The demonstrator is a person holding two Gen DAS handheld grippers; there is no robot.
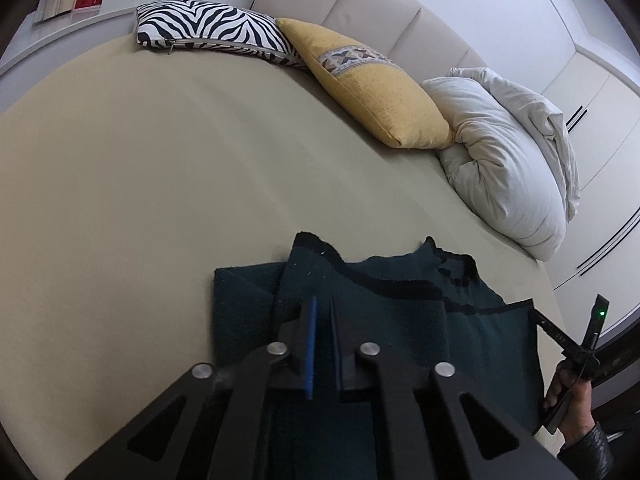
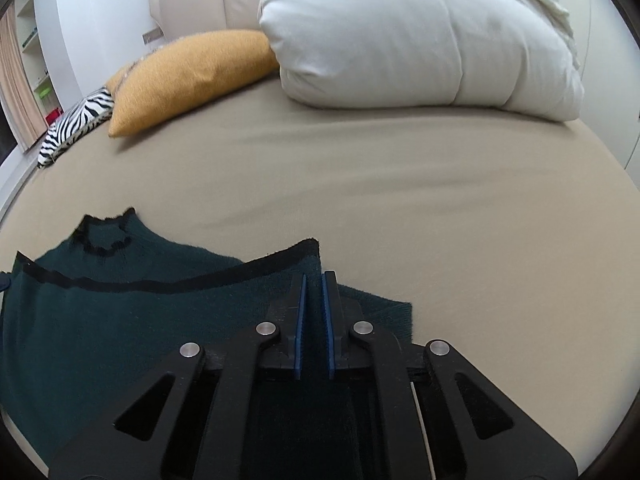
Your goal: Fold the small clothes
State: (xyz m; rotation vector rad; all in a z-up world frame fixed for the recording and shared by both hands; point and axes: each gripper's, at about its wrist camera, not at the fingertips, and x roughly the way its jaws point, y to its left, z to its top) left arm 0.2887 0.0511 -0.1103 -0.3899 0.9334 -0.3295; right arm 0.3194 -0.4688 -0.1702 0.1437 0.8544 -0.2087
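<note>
A dark green knit sweater with black trim lies on the beige bed, one part folded over. My left gripper is shut on a fold of the sweater near its left side. My right gripper is shut on the sweater's black-trimmed edge at its right side. The right gripper also shows at the right edge of the left wrist view, held by a hand. The sweater's collar points toward the pillows.
A zebra-striped cushion, a yellow cushion and a white bundled duvet line the padded headboard. Bare beige sheet stretches between them and the sweater. White wardrobes stand to the right.
</note>
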